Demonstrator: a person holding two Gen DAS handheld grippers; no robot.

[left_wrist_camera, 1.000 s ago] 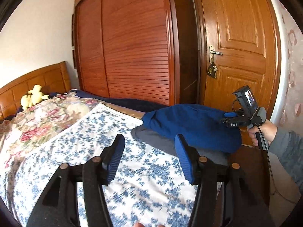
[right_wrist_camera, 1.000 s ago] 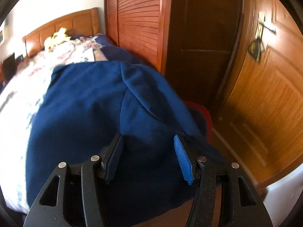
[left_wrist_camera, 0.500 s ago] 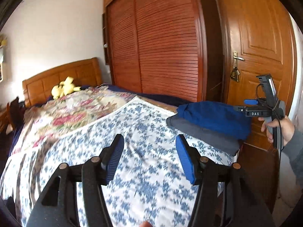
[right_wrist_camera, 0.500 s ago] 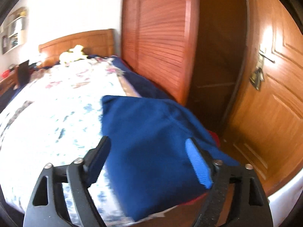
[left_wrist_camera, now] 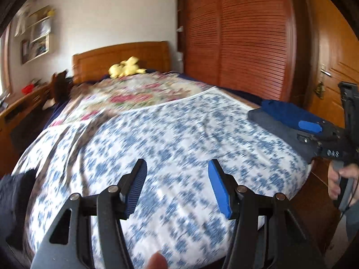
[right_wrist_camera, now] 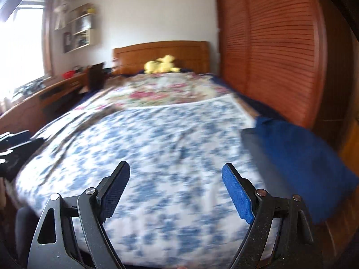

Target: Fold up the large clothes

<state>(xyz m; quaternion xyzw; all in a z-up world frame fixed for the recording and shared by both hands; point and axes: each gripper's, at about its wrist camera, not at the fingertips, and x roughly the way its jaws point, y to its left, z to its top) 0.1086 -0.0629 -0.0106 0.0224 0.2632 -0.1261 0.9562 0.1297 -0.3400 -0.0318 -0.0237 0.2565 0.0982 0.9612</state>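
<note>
A folded blue garment [right_wrist_camera: 298, 157] lies on a folded grey one [right_wrist_camera: 253, 143] at the right edge of the bed; the stack also shows in the left wrist view [left_wrist_camera: 285, 112]. My left gripper [left_wrist_camera: 177, 186] is open and empty over the blue-flowered bedspread [left_wrist_camera: 168, 139]. My right gripper [right_wrist_camera: 177, 190] is open and empty, left of the stack; it shows from the side in the left wrist view [left_wrist_camera: 323, 139]. A dark cloth [left_wrist_camera: 15, 192] lies at the bed's left edge.
A wooden headboard [right_wrist_camera: 161, 53] and a yellow plush toy [right_wrist_camera: 161, 66] are at the far end. A slatted wardrobe [right_wrist_camera: 269, 44] runs along the right, with a door [left_wrist_camera: 332, 67] beyond. A wooden desk [right_wrist_camera: 33, 103] stands left of the bed.
Both grippers have swung left, away from the folded stack, and now face the length of the bed. The right gripper's jaws stand wider apart than a second ago.
</note>
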